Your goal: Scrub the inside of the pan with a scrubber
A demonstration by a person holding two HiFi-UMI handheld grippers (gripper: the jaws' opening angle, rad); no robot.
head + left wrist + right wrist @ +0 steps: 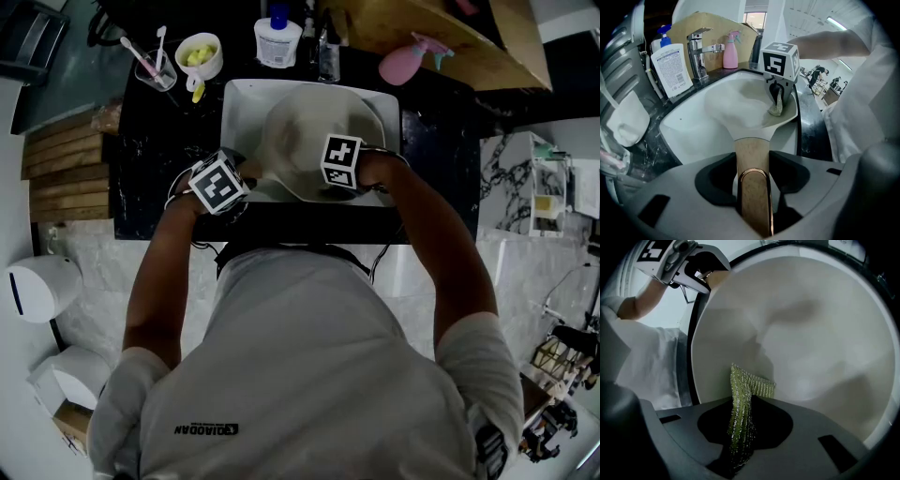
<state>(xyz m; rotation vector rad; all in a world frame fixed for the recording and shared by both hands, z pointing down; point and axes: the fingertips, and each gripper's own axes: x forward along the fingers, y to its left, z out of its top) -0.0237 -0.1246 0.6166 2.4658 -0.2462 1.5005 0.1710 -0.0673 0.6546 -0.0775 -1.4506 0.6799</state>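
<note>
The left hand-held gripper point(753, 197) pinches the handle point(751, 157) of the pan point(736, 101) over the sink point(682, 136). The right hand-held gripper point(740, 441) pinches the scrubber point(746, 385) against the pan's inside, probably near the rim; hard pushing could twist the handle loose.

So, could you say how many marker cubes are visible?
2: one cube on the left gripper, shut on the pan handle; the other on the right gripper, holding the scrubber inside the pan.

Head view: steeply down onto white rectangular sink point(239, 103). Gripper views: close, facing each other across cream round pan point(314, 131).
</note>
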